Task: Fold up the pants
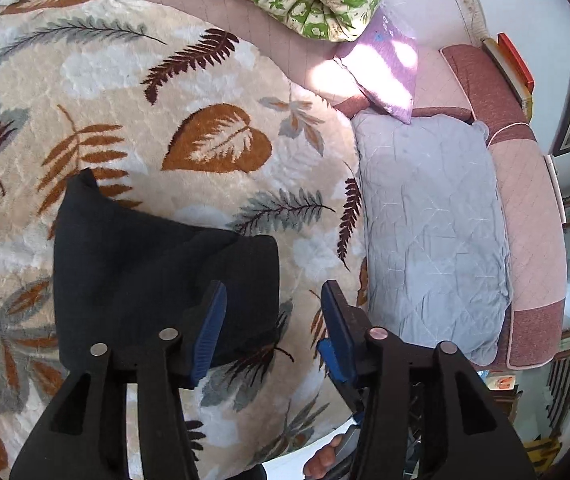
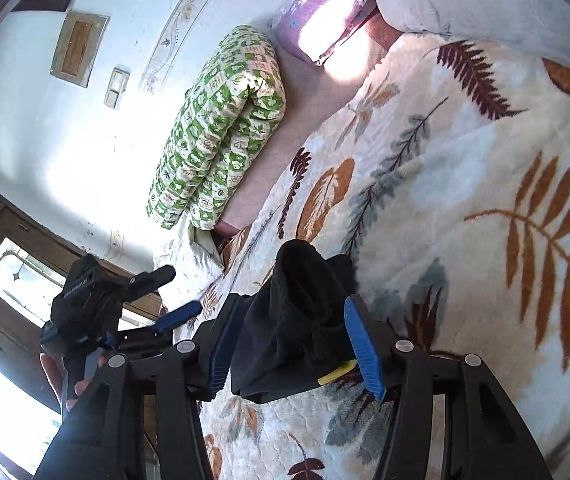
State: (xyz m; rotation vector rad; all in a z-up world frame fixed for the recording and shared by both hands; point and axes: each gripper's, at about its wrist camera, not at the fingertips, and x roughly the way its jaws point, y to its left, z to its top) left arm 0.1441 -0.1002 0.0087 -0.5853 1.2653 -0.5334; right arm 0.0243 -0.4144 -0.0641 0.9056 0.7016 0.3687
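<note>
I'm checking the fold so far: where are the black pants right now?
The black pants lie bunched on the leaf-print blanket, lower left in the left wrist view; in the right wrist view they sit between the right gripper's open jaws.

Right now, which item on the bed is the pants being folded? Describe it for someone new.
Find the cream blanket with brown and grey leaves covering the bed. On it lies a folded bundle, the pants, below the open left gripper. It is the only plain black fabric there.
</note>
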